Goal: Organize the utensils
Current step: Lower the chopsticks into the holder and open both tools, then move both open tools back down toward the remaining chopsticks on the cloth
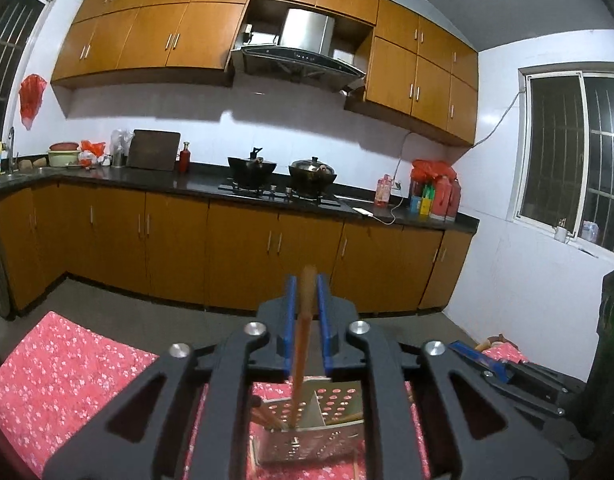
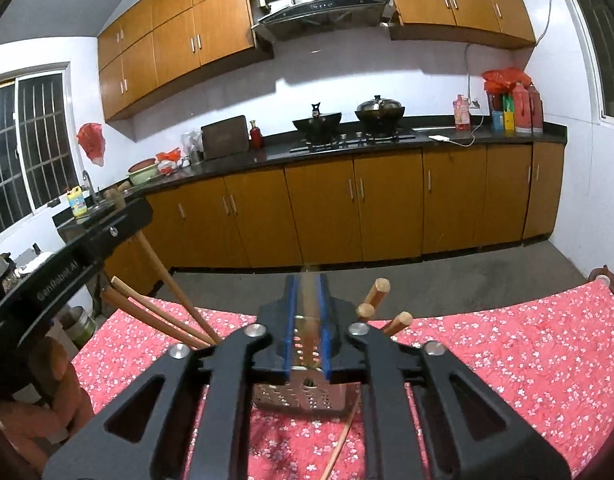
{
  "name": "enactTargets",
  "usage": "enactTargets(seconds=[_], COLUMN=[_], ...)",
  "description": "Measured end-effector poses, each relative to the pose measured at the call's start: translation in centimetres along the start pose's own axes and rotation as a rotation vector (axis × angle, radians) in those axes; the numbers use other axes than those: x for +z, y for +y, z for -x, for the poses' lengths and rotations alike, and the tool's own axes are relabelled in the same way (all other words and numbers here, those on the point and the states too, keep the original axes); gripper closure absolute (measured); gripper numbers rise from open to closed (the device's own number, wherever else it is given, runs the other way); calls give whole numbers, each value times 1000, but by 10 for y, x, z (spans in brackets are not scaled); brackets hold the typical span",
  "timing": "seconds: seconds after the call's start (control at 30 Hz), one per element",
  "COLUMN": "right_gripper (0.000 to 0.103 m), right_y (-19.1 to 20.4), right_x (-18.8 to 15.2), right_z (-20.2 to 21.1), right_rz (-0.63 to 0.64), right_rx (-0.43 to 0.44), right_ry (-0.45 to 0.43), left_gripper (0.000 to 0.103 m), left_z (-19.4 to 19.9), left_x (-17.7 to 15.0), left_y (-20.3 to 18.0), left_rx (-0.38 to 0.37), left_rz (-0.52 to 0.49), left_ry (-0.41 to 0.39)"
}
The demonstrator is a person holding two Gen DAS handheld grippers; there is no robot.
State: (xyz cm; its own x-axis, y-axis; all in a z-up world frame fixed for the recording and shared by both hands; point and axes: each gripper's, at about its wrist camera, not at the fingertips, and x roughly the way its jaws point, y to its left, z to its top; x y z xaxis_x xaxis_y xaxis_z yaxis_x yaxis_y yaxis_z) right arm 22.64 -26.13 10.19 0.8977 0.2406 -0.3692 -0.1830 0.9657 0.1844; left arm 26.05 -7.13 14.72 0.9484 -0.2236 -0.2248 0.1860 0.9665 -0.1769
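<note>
My left gripper (image 1: 306, 280) is shut on a wooden utensil handle (image 1: 303, 328) that runs down into a perforated metal utensil holder (image 1: 307, 436) below it. The holder has two compartments with other wooden sticks in them. My right gripper (image 2: 306, 280) is shut on the holder's thin metal wall (image 2: 305, 320). In the right wrist view the holder (image 2: 299, 396) stands on the red flowered cloth (image 2: 507, 360), with chopsticks (image 2: 163, 316) leaning out on the left and round wooden handles (image 2: 377, 292) on the right. The left gripper's body (image 2: 67, 256) shows at the left.
A loose chopstick (image 2: 341, 444) lies on the cloth in front of the holder. The table edge runs along the far side, with grey floor and orange kitchen cabinets (image 2: 347, 208) beyond. The right gripper (image 1: 507, 372) shows at the right of the left wrist view.
</note>
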Motion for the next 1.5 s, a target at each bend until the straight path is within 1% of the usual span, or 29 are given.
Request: enactTargets(seconds=[0.03, 0.07, 0.17, 0.33, 0.4, 0.47, 0.53, 0.63, 0.67, 0.77, 0.87, 0.9, 1.0, 1.1, 1.13, 1.17, 1.2, 1.23, 1.3, 1.33, 1.5], right_gripper=[72, 71, 71, 71, 71, 71, 71, 71, 71, 71, 73, 73, 73, 73, 77, 85, 88, 93, 94, 95, 96], right_y=[1, 2, 3, -10, -20, -29, -37, -46, -47, -37, -19, -13, -1, 1, 2, 3, 3, 1, -8, -15, -42], right_x=[2, 4, 11, 9, 0, -16, -37, -79, -97, -138, -162, -170, -187, -198, -201, -204, -205, -205, -202, -202, -198], right_z=[6, 9, 24, 63, 74, 75, 68, 45, 34, 9, -9, -15, -24, -29, -29, -29, -29, -30, -32, -32, -30], right_rz=[1, 4, 0, -47, -72, -89, -101, -137, -151, -161, -136, -123, -77, -49, -41, -27, -13, -18, -50, -64, -133], right_rx=[1, 2, 3, -11, -30, -55, -79, -87, -89, -69, -52, -51, -69, -94, -107, -120, -136, -142, -150, -175, -238], right_ry=[-14, -23, -58, -114, -106, -69, -6, 126, 181, 306, 385, 408, 446, 469, 467, 457, 455, 455, 456, 454, 452], left_gripper=[82, 81, 79, 73, 71, 69, 68, 68, 68, 68, 69, 69, 69, 69, 69, 69, 69, 69, 69, 69, 69], left_z=[3, 6, 16, 52, 70, 84, 94, 96, 93, 76, 64, 61, 56, 52, 51, 50, 49, 47, 45, 44, 34], left_x=[1, 2, 7, 16, 14, 7, -11, -46, -58, -104, -139, -148, -174, -192, -196, -200, -204, -205, -209, -211, -223], left_y=[1, 2, 6, 21, 31, 40, 52, 63, 65, 71, 72, 71, 68, 66, 66, 64, 63, 61, 56, 54, 43], left_rx=[-2, -4, -16, -22, -12, 3, 34, 82, 90, 94, 97, 96, 92, 80, 78, 76, 71, 66, 55, 48, 32], left_rz=[3, 5, 19, 61, 78, 84, 79, 44, 36, 33, 43, 45, 44, 52, 54, 54, 53, 50, 37, 32, 8], left_ry=[-5, -9, -25, -59, -58, -45, -9, 76, 114, 277, 383, 404, 459, 497, 506, 513, 523, 531, 546, 554, 599])
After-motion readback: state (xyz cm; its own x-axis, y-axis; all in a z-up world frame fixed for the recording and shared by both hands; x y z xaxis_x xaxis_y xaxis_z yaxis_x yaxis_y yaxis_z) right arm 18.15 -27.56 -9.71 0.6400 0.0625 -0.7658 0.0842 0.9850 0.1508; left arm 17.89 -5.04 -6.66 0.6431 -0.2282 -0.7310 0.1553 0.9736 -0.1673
